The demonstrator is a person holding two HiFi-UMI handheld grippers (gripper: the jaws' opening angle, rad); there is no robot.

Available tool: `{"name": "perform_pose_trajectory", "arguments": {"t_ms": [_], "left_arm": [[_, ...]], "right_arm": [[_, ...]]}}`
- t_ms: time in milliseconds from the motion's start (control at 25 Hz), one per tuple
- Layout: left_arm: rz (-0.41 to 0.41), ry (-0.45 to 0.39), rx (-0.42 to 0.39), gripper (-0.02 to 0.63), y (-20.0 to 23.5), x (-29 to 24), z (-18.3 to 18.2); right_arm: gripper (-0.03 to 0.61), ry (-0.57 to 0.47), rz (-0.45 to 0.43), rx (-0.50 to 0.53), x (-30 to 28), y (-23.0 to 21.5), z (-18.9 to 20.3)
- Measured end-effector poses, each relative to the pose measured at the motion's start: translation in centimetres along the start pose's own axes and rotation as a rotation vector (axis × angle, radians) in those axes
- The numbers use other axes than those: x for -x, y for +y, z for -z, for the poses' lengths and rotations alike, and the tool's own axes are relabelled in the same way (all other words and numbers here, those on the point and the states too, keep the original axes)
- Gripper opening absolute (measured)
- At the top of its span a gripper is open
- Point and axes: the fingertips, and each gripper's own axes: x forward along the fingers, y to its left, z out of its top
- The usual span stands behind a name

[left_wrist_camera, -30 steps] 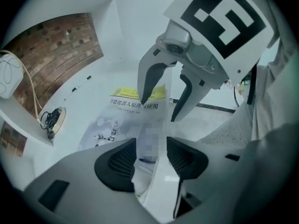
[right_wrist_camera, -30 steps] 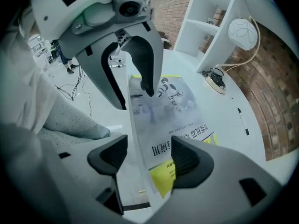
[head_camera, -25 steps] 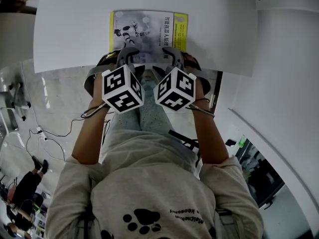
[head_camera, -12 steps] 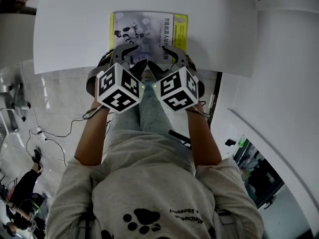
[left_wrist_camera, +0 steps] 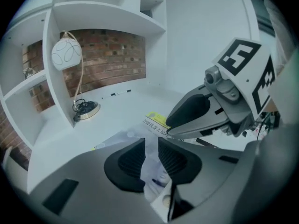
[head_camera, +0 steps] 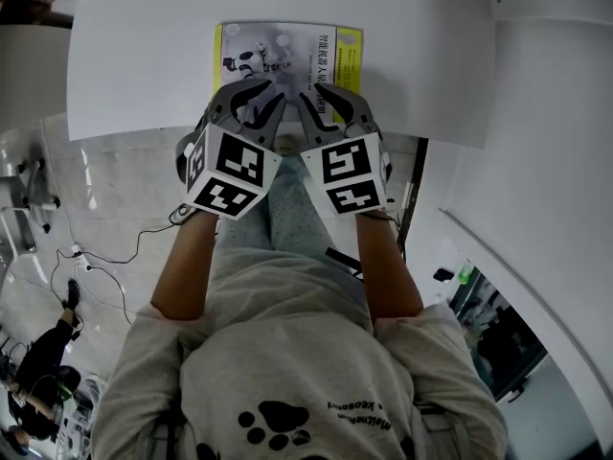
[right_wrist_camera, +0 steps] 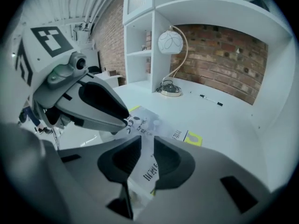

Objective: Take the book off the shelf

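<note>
Since the book (head_camera: 287, 51) is a thin paperback, expect it to be light but floppy: it will likely sag and bow from wherever you pinch it rather than come up as a stiff board. Its cover looks glossy, so it may slide in the pads if you pull hard. The near edge, where you have it now, is the sensible hold, with one grip toward each corner so the weight is shared.

It lies flat, cover up, on the white shelf (head_camera: 134, 56), close to the front edge. The cover is pale grey-white with a picture of a small robot figure, dark printed characters and a yellow band at the side edges.

Your left gripper (left_wrist_camera: 150, 157) has just been closing, and its ribbed pads now pinch the near edge of the book, which curls up between them. Your right gripper (right_wrist_camera: 146, 157) has done the same beside it and is clamped on that edge too, the printed cover showing between its pads. Lift both evenly, or the cover may crease.
</note>
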Motion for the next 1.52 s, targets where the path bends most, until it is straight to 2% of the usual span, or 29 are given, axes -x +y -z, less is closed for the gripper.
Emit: {"name": "perform_pose_trajectory", "arguments": {"t_ms": [280,440,720,960,1200,1400,1520], "left_arm": [[-0.07,-0.109,0.06,0.013,0.6,1.8,-1.9],[-0.087,-0.146,0.071,0.009,0.6,2.8,-3.0],[-0.171,-0.294,0.101,0.009,1.6,6.5,-7.7],[-0.24,-0.42,0.087,0.009,1.8,11.1,-12.3],[-0.308,-0.552,0.074,0.009,1.6,17.4,-15.5],[-0.341,-0.61,0.043,0.008,0.8,21.0,-17.5],[-0.346,-0.636,0.054,0.009,0.4,23.1,-17.5]], "right_arm": [[0.037,-0.098,0.062,-0.083,1.6,-0.7,-2.0],[0.022,-0.152,0.102,-0.113,2.9,-1.1,-3.3],[0.018,-0.32,0.167,-0.148,7.0,-2.1,-7.4],[0.018,-0.458,0.237,-0.134,12.0,-2.9,-11.7],[0.017,-0.561,0.262,-0.077,16.9,-1.0,-15.9],[0.017,-0.65,0.283,-0.052,21.4,-0.3,-18.6],[0.017,-0.702,0.285,-0.044,23.7,1.0,-20.0]]}}
